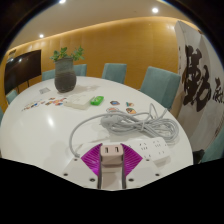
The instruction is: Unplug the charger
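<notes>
The gripper sits low over the near edge of a round white table, its two purple pads closed in on a white charger from either side. The charger's face shows two dark slots toward the camera, and its body runs straight ahead along the fingers into the near end of a white power strip. The strip lies flat, its long axis running away to the right of the fingers. A grey cable loops loosely on the tabletop just beyond it. Farther back stand a potted plant and a small green object, with teal chairs around the far side.
</notes>
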